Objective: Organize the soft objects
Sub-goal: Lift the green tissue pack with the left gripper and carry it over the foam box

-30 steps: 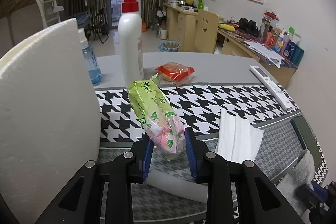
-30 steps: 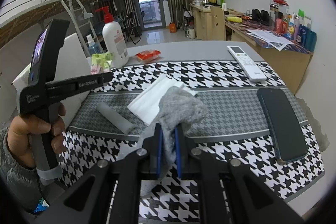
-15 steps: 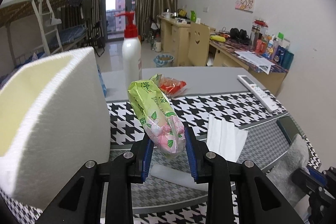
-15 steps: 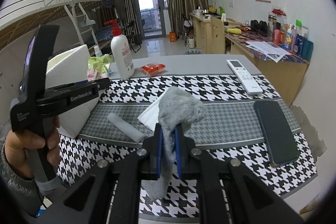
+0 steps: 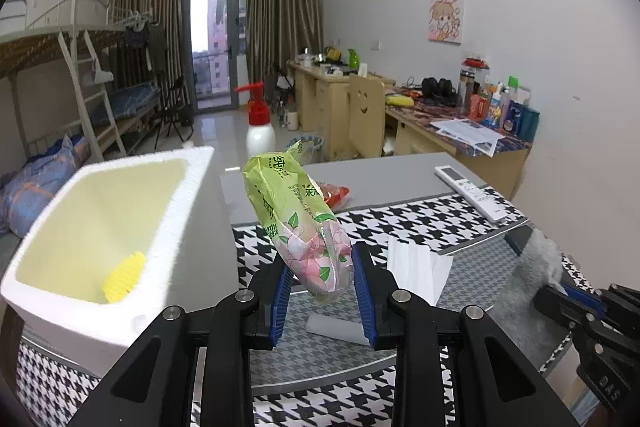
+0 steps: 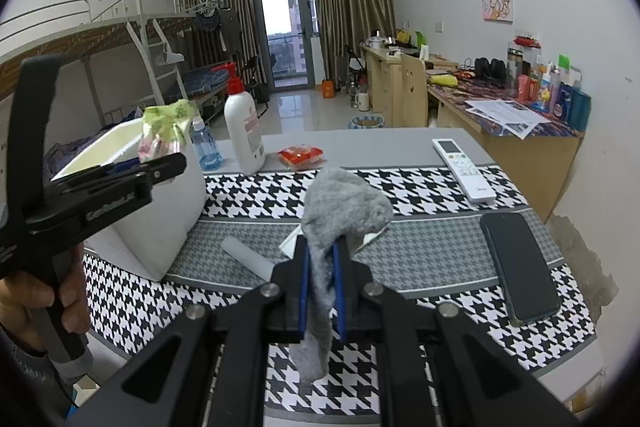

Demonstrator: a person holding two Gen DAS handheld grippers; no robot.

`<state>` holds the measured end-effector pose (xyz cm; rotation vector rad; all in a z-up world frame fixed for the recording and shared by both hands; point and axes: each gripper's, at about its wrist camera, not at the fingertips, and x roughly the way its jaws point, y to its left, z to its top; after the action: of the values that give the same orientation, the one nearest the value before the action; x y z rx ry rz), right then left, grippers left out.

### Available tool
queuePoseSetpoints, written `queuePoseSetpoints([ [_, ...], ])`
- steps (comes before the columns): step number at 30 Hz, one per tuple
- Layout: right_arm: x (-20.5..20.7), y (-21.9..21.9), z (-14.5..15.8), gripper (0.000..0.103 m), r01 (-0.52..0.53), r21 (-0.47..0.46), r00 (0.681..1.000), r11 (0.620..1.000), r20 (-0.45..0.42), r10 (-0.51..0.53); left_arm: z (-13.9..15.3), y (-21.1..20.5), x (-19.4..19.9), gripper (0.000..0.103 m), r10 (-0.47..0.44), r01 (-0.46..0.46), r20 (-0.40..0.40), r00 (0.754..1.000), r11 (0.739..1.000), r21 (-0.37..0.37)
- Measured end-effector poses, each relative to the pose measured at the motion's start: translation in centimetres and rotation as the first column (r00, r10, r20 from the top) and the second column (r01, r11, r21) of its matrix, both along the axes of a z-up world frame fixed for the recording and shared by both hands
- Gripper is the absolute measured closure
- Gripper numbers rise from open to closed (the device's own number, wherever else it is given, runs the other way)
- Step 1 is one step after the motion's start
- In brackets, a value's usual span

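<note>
We have the left gripper [image 5: 320,291] clamped on the lower end of the green tissue pack [image 5: 298,217], its fingers [image 5: 280,291] pressing the crinkly wrapper from both sides, and the pack stands up and tilts away from us in the air, just beside the rim of the white foam box [image 5: 192,187] rather than over its opening. The right gripper [image 6: 320,287] is pinched nearly shut on the grey cloth [image 6: 344,203], which flops over the fingers above and dangles below them, clear of the table [image 6: 420,255]. Our main worry is the pack: we hold only its soft, slippery end, so it could slide or pivot out on the way, and if we let go too soon it would likely hit the foam wall and drop onto the houndstooth cloth. The box looks light, so a knock from the gripper could shove or tip it. The pump bottle [image 6: 244,131] and small blue bottle [image 6: 204,147] stand close to the box, and a wide swing might topple them. The cloth's hanging tail could snag on the white roll [image 6: 248,257] or the folded tissues [image 5: 416,271] lying below, dragging them along. With both hands near each other, the grippers could also collide at the box. A yellow item [image 5: 120,277] already lies inside.
</note>
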<state>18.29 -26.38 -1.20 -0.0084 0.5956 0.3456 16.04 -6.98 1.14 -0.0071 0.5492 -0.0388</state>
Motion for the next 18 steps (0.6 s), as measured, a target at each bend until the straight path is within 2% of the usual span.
queuePoseSetpoints([
  [18, -0.7, 0.8, 1.7, 0.089, 0.011, 0.012, 0.998, 1.0, 0.054, -0.011, 1.7, 1.7, -3.3, 0.072, -0.052, 0.05, 0.079, 0.996, 0.998, 0.025],
])
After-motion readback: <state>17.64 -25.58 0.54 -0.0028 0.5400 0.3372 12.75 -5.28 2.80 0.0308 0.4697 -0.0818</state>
